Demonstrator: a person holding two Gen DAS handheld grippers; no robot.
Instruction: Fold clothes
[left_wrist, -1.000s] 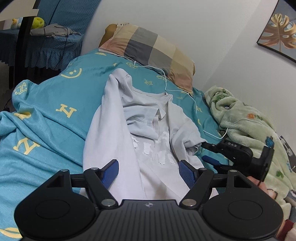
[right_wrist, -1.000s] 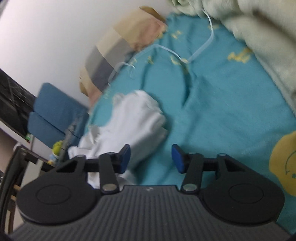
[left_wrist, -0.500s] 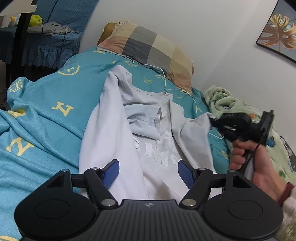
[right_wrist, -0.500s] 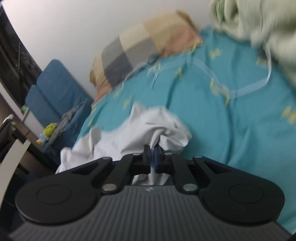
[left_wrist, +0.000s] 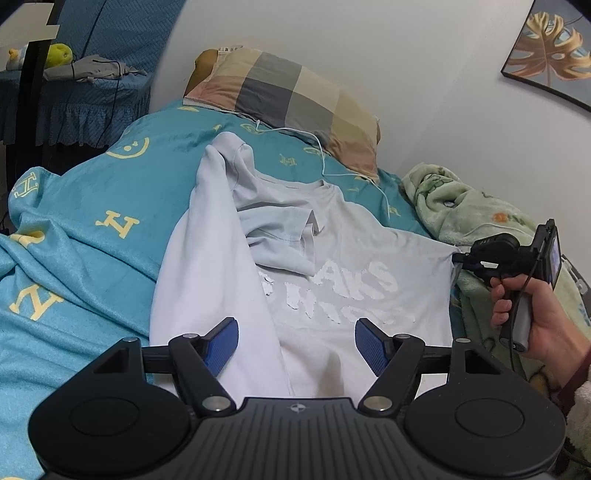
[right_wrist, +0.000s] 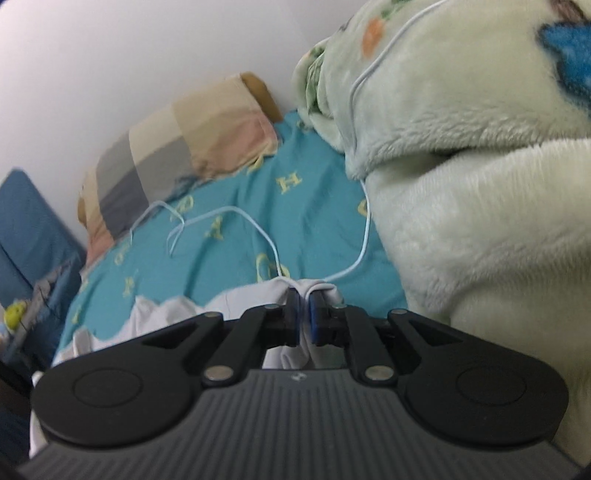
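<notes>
A pale grey T-shirt (left_wrist: 332, 258) with white lettering lies on the teal bed, its left side folded over in a long flap (left_wrist: 207, 266) and one sleeve bunched near the collar. My left gripper (left_wrist: 295, 341) is open and empty, hovering over the shirt's lower part. My right gripper (right_wrist: 303, 314) is shut on the shirt's right sleeve (right_wrist: 295, 288). It also shows in the left wrist view (left_wrist: 461, 258), pulling that sleeve out flat toward the right.
A checked pillow (left_wrist: 295, 99) lies at the head of the bed against the wall. A fluffy green blanket (right_wrist: 480, 184) is heaped along the right. A white cable (right_wrist: 266, 236) runs across the teal sheet (left_wrist: 74, 221). A blue chair (left_wrist: 74, 92) stands at far left.
My right gripper shut on the crumpled right sleeve and pulled it out to the right, spreading the shirt's right side flat and showing the lettering. The left gripper stayed open.
</notes>
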